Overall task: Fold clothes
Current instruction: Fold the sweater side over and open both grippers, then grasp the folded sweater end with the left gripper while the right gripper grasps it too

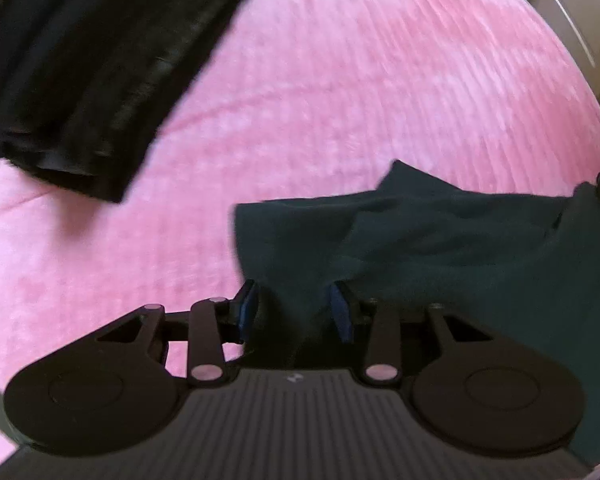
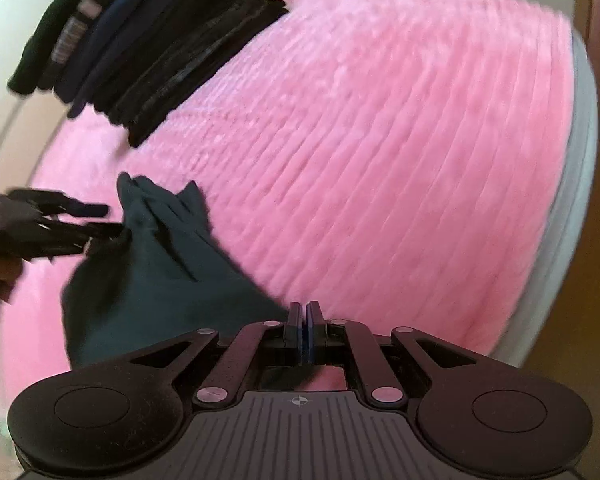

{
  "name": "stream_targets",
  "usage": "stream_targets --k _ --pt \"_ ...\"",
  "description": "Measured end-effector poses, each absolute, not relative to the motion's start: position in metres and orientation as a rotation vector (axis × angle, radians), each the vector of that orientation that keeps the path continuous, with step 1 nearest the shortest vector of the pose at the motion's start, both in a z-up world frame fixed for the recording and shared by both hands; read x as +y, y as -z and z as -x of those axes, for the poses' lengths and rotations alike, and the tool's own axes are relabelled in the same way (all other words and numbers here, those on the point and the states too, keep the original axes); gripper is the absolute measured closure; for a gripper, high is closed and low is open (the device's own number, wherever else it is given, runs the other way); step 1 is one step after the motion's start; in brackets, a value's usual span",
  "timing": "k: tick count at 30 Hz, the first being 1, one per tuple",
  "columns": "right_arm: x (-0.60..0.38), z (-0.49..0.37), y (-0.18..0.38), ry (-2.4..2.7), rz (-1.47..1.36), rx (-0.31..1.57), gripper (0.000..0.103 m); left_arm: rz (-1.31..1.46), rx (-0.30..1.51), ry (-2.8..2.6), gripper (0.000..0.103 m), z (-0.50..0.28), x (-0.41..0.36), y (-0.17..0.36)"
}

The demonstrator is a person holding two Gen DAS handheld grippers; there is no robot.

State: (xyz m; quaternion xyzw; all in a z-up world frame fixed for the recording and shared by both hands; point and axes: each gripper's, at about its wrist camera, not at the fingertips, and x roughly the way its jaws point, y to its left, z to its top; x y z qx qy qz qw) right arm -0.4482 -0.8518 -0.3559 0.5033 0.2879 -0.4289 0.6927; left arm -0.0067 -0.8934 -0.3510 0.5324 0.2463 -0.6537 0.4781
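**Inspector:** State of the jaws?

**Assistant:** Left gripper (image 1: 296, 308): jaws apart, dark teal garment (image 1: 440, 240) bunched between them; whether they pinch it, I cannot tell. Right gripper (image 2: 304, 320): jaws together on the garment's edge.

**Inspector:** Advice?

**Assistant:** The garment hangs just above the pink bed (image 2: 380, 140). Judged: hold both corners level and taut.

**Inspector:** Count?

**Assistant:** One garment held; one folded stack (image 2: 140, 52) beyond it.

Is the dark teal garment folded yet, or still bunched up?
Still bunched: the dark teal garment hangs crumpled between the left gripper and right gripper, lifted off the pink bedspread.
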Motion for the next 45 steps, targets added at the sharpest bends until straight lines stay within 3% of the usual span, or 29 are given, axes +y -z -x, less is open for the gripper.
stream_targets --k 3,4,5,6,7,18,19,20,21,26,27,28,30,32,34,36,39,44,45 --pt "-0.852 0.434 0.342 0.902 -1.018 0.726 0.097 -1.265 0.592 1.54 0.068 -0.012 -0.87 0.335" --pt "-0.85 0.427 0.338 0.871 -0.977 0.757 0.078 -1.261 0.606 1.516 0.068 -0.018 -0.857 0.331" --pt "-0.847 0.419 0.335 0.837 -0.945 0.779 0.026 -1.258 0.62 1.493 0.069 -0.025 -0.843 0.328" --pt "-0.842 0.413 0.331 0.812 -0.914 0.784 0.007 -1.254 0.632 1.473 0.069 -0.029 -0.83 0.326" --pt "-0.836 0.406 0.327 0.792 -0.88 0.779 0.003 -1.25 0.64 1.464 0.069 -0.031 -0.814 0.326" --pt "-0.712 0.28 0.307 0.476 -0.402 0.95 0.004 -1.175 0.666 1.405 0.069 -0.043 -0.655 0.334" --pt "-0.694 0.266 0.31 0.44 -0.342 0.987 0.009 -1.186 0.638 1.407 0.069 -0.04 -0.644 0.336" --pt "-0.678 0.253 0.316 0.407 -0.288 1.024 0.024 -1.197 0.61 1.409 0.068 -0.038 -0.632 0.339" --pt "-0.663 0.242 0.324 0.377 -0.237 1.06 0.03 -1.208 0.582 1.412 0.068 -0.035 -0.621 0.342" --pt "-0.61 0.214 0.378 0.35 0.071 1.237 0.034 -1.273 0.413 1.422 0.064 -0.02 -0.58 0.359" --pt "-0.608 0.216 0.385 0.348 0.114 1.25 0.039 -1.279 0.378 1.426 0.059 -0.016 -0.575 0.362" --pt "-0.609 0.219 0.391 0.347 0.159 1.255 0.053 -1.281 0.341 1.43 0.058 -0.013 -0.575 0.365" --pt "-0.615 0.228 0.394 0.316 0.201 1.239 0.059 -1.301 0.252 1.439 0.052 -0.005 -0.579 0.375" --pt "-0.625 0.237 0.388 0.273 0.191 1.21 0.078 -1.331 0.148 1.448 0.047 0.004 -0.584 0.386" --pt "-0.637 0.249 0.37 0.234 0.12 1.165 0.083 -1.384 0.0 1.461 0.041 0.015 -0.595 0.399" --pt "-0.649 0.264 0.351 0.201 0.072 1.119 0.084 -1.426 -0.185 1.454 0.033 0.026 -0.605 0.412" --pt "-0.66 0.295 0.322 0.155 0.074 1.063 0.084 -1.483 -0.407 1.436 0.031 0.039 -0.622 0.428" --pt "-0.674 0.357 0.303 0.091 0.152 1.02 0.084 -1.522 -0.493 1.428 0.032 0.055 -0.646 0.432" --pt "-0.676 0.368 0.304 0.09 0.173 1.016 0.084 -1.536 -0.487 1.439 0.041 0.059 -0.649 0.433"
